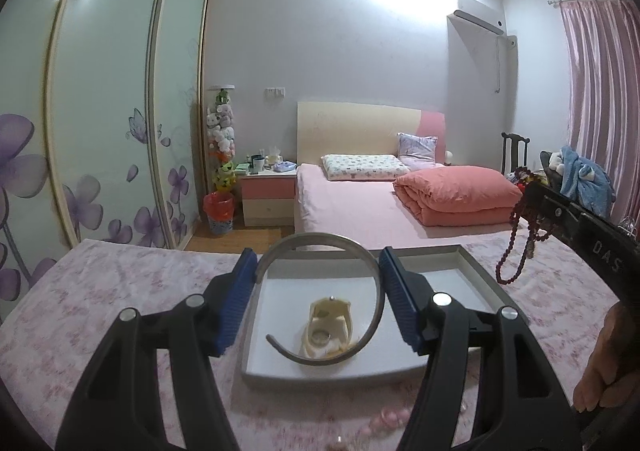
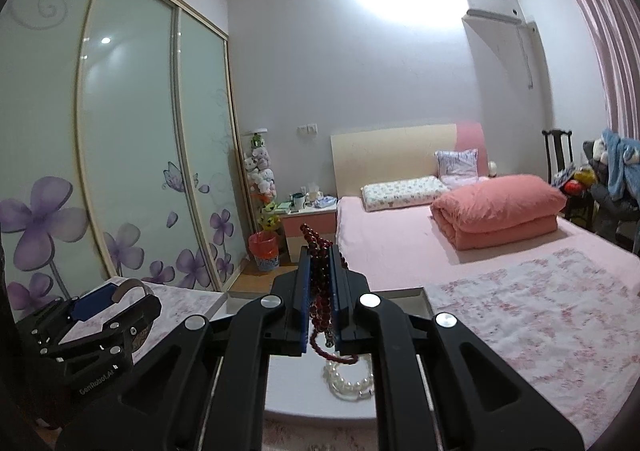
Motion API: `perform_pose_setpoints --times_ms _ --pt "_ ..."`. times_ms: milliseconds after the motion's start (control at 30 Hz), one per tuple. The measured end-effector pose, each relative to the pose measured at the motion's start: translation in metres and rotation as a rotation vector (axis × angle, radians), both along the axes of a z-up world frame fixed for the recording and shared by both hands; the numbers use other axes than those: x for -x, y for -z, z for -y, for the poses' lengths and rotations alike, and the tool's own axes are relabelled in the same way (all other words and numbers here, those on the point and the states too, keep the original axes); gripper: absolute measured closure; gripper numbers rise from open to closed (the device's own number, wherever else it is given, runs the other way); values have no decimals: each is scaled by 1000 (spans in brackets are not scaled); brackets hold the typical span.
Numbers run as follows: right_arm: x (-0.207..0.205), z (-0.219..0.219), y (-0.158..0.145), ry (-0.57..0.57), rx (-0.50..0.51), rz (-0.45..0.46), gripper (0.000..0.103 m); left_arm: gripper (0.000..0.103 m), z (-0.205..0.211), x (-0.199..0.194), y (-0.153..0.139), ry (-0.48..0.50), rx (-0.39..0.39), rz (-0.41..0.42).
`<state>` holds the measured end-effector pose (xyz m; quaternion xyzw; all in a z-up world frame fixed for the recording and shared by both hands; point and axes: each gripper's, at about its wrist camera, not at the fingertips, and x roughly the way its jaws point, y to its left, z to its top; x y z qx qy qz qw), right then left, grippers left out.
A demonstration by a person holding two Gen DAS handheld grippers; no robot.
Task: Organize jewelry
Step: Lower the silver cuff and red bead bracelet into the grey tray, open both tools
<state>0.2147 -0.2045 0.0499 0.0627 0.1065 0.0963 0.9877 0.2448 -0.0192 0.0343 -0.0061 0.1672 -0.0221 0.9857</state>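
My left gripper [image 1: 318, 257] is shut on a silver open bangle [image 1: 316, 237], its blue pads pressing the two sides. Beneath it lies a white tray [image 1: 476, 271] with an open cream ring box [image 1: 330, 325] holding a ring [image 1: 321, 337]. My right gripper [image 2: 320, 251] is shut on a strand of dark red beads [image 2: 320, 291], which hangs over the tray [image 2: 404, 293] above a pearl bracelet [image 2: 352, 379]. In the left wrist view the right gripper [image 1: 534, 187] is at the right with the beads [image 1: 513, 217] dangling. The left gripper [image 2: 116, 291] shows low on the left in the right wrist view.
The tray rests on a pink floral cloth [image 1: 120, 291]. Behind it is a bed with a folded pink duvet [image 1: 456, 191], a nightstand [image 1: 268, 191], sliding wardrobe doors [image 1: 100, 111] on the left and a chair with clothes [image 2: 608, 179] on the right. A hand [image 1: 604, 371] holds the right gripper.
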Motion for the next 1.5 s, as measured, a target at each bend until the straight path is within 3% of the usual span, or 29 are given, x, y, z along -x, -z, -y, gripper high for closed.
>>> perform_pose_setpoints --times_ms 233,433,867,933,1000,1033,1500 --pt "-42 -10 18 -12 -3 -67 94 42 -6 -50 21 -2 40 -75" --pt "-68 -16 33 -15 -10 -115 94 42 -6 -76 39 1 23 -108" --pt "-95 -12 59 -3 -40 -218 93 42 -12 -116 64 -6 14 -188" --pt "-96 -12 60 -9 -44 -226 89 41 -12 -118 65 -6 15 -197" --pt "-96 -10 60 -8 -52 -225 72 41 -14 -120 68 -11 18 -207" --pt "-95 -9 59 -6 -59 -219 69 41 -14 -120 69 -13 21 -209" --pt "-78 -6 42 2 -52 -167 69 41 -25 -97 43 -25 32 -154"
